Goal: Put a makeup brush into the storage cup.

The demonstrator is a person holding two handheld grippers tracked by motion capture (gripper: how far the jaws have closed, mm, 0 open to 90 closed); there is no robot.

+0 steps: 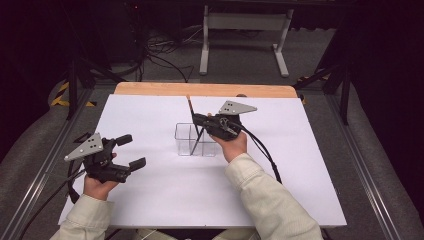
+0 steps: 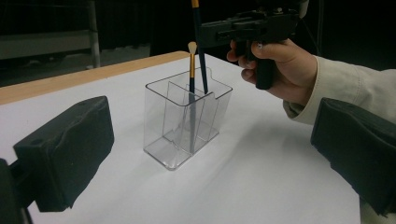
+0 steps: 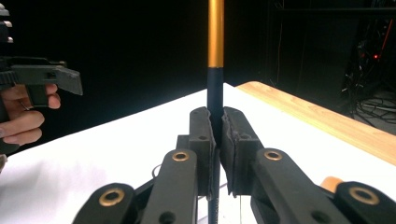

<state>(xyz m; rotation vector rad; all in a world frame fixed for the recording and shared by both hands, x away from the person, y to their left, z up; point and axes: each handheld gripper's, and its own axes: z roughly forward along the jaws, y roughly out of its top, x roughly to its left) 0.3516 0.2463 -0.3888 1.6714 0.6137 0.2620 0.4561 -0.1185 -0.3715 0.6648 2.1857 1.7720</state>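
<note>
A clear plastic organiser box (image 1: 196,141) with several compartments stands mid-table on the white sheet (image 1: 150,180). My right gripper (image 1: 196,119) hovers just above it, shut on a dark-handled brush (image 1: 190,106) with a gold band (image 3: 215,37). That brush stands nearly upright, its lower end inside the box (image 2: 187,126). The pads (image 3: 233,140) press the handle from both sides. A second brush (image 2: 192,60) with a pale tip stands in the box beside it. My left gripper (image 1: 131,151) rests at the table's left, open, with nothing between its fingers (image 2: 65,149), pointing toward the box.
A wooden table edge (image 1: 200,89) runs along the far side of the white sheet. Behind it, a grey metal stand (image 1: 245,40) and cables lie on the floor. Cables trail from both grippers across the table's near side.
</note>
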